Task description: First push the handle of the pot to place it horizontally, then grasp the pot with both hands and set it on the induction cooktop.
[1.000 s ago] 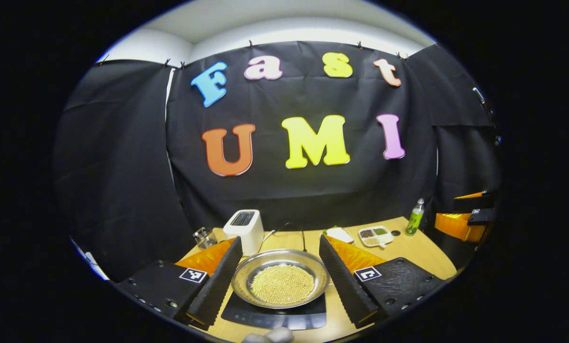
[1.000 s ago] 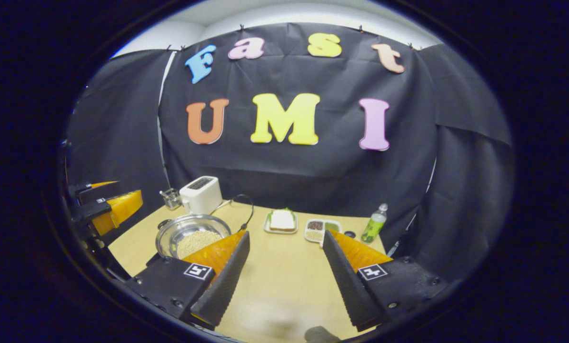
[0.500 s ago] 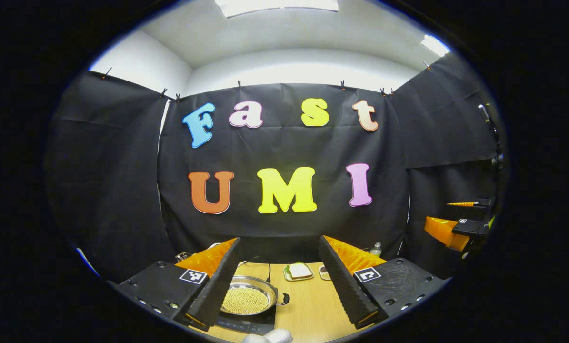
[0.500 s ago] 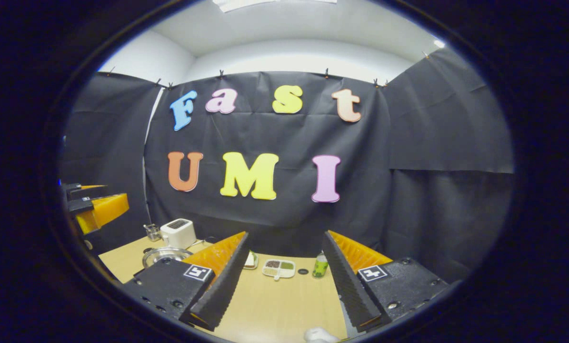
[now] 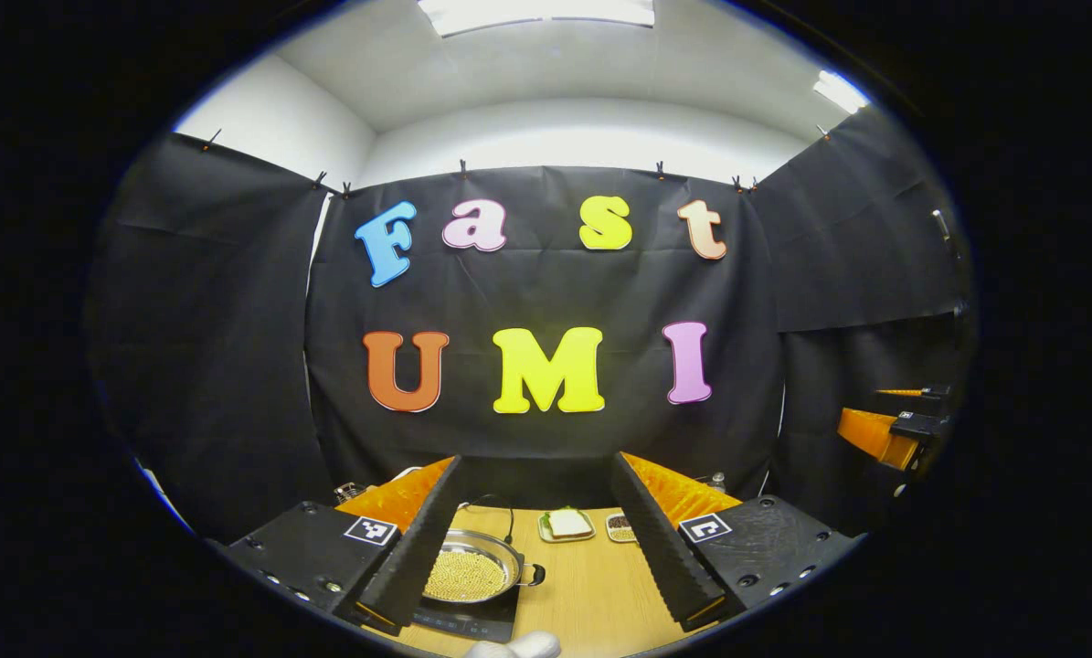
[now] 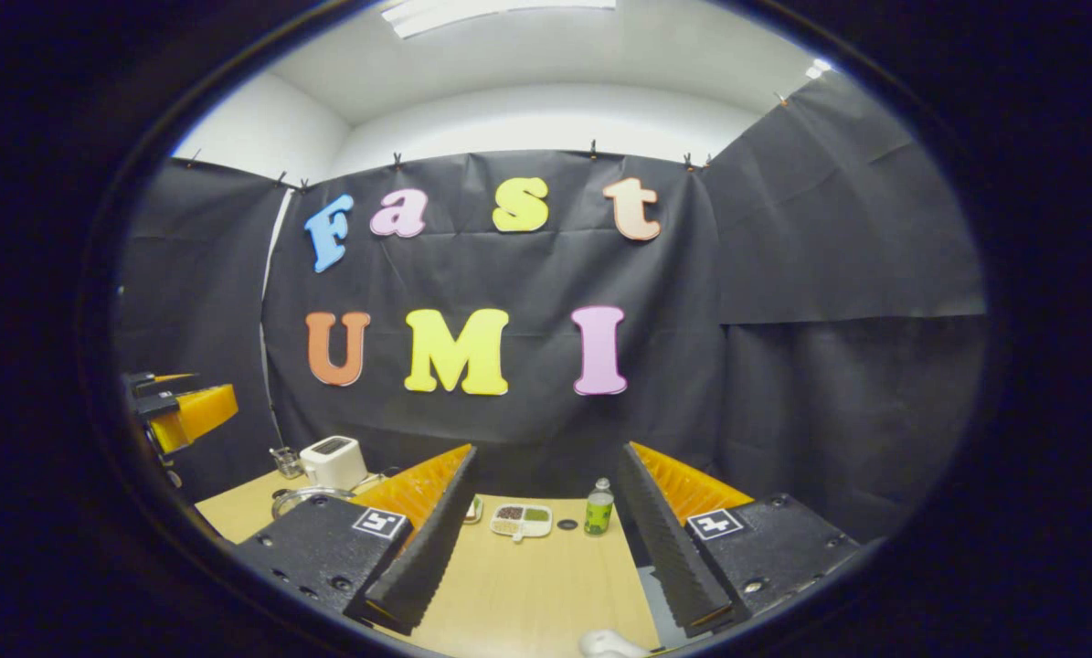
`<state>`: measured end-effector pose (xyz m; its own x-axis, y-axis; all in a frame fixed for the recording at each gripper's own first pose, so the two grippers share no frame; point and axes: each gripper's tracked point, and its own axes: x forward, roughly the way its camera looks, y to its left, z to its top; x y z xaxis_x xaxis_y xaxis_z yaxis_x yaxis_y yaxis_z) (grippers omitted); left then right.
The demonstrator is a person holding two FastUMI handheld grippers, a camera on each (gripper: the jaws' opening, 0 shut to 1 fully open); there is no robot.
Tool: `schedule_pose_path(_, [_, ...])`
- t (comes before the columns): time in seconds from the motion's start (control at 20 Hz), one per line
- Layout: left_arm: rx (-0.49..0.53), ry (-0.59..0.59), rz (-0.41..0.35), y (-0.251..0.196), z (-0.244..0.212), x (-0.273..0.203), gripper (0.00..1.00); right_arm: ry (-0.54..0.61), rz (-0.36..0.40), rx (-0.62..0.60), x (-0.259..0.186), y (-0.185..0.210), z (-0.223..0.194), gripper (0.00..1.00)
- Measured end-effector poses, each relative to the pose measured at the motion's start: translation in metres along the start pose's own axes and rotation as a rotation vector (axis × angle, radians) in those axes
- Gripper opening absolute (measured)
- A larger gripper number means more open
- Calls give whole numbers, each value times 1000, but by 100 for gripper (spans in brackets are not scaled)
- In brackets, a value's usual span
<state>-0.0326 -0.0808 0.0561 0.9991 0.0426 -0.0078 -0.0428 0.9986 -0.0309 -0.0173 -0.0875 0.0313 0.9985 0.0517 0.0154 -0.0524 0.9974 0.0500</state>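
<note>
The steel pot point(image 5: 472, 574), full of pale grains, sits on the induction cooktop point(image 5: 468, 621); likely heavy, rigid, slippery-rimmed, best held by its side handles; both grippers' fingers gape, holding nothing.

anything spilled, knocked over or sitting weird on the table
Nothing stands out. The pot sits flat on the cooktop with its contents inside, the bottle and toaster stand upright, and no spill shows on the table.
</note>
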Motion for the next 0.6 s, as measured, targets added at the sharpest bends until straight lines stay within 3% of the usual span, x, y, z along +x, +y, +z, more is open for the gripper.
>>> schedule_pose_path(0.6, [-5,3,-1,-7,6,6,96,-11,-31,18,-2,-20,3,96])
